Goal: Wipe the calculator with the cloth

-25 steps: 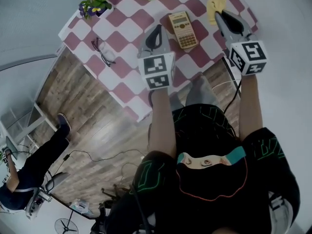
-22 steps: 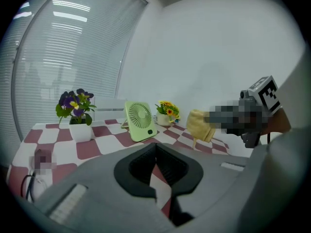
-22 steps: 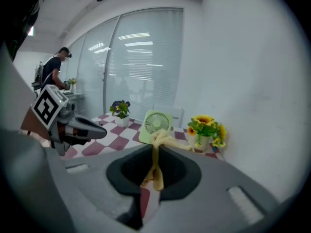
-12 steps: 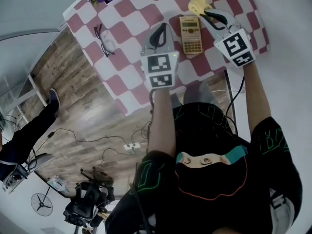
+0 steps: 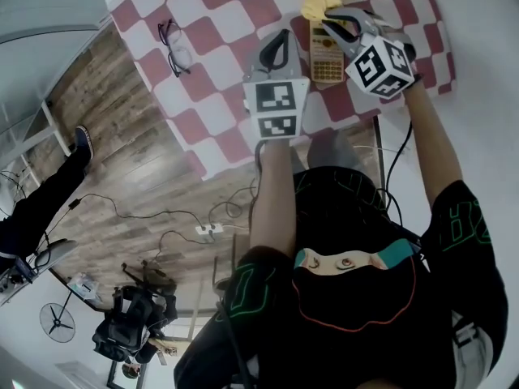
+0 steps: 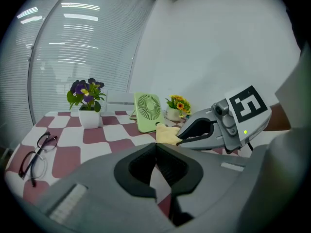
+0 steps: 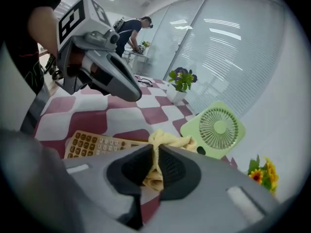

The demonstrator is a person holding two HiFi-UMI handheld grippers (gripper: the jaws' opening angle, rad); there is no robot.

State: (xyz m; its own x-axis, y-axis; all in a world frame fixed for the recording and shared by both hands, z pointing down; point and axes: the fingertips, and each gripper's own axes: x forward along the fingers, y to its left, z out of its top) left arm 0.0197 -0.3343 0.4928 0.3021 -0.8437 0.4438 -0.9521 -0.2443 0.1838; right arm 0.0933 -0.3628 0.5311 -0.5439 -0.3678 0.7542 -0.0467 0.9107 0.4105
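The tan calculator (image 5: 328, 57) lies flat on the red-and-white checked table (image 5: 219, 31), and its keys (image 7: 95, 144) face up. My right gripper (image 5: 331, 26) is shut on the yellow cloth (image 5: 315, 2) and holds it over the calculator's far end. In the right gripper view the cloth (image 7: 164, 143) is pinched between the jaws of the right gripper (image 7: 154, 161) and bunches beyond them. My left gripper (image 5: 279, 40) hovers just left of the calculator. Its jaws (image 6: 155, 152) are shut with nothing between them. The right gripper (image 6: 221, 125) and cloth (image 6: 167, 134) show ahead of it.
A green desk fan (image 7: 216, 128) stands behind the cloth. A purple-flowered pot (image 6: 86, 102) and a small sunflower pot (image 6: 177, 108) sit at the far edge. Black glasses (image 5: 175, 45) lie on the table's left part. The near table edge (image 5: 243, 148) is close to my arms.
My right gripper has closed on the cloth and carried it left from the table's right side to the calculator's far end. The left gripper has stayed beside the calculator.
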